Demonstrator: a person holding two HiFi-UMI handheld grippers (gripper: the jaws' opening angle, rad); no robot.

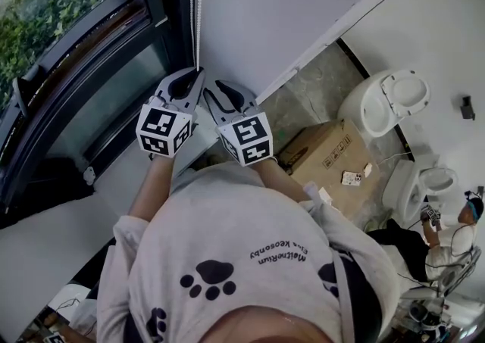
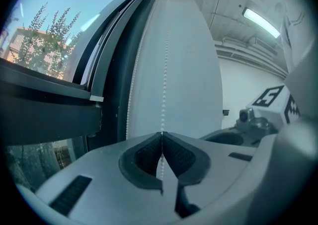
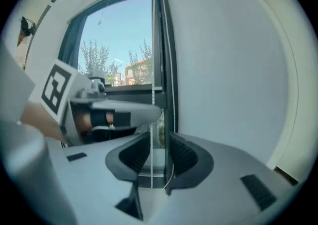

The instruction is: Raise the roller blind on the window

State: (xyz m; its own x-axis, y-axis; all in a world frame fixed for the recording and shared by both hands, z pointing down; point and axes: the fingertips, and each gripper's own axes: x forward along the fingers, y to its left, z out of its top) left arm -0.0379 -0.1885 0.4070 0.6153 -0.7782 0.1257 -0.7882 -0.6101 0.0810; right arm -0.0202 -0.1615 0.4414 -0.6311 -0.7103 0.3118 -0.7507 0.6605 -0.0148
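Head view, white wall, left hand-held gripper pinching chain, right hand-held gripper parted.

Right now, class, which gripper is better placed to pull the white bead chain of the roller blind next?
Left, probably. The left gripper is shut on the thin white bead chain; the right gripper has its jaws apart, the chain loose between them.

The left gripper pinches the bead chain, which runs up the wall beside the window.
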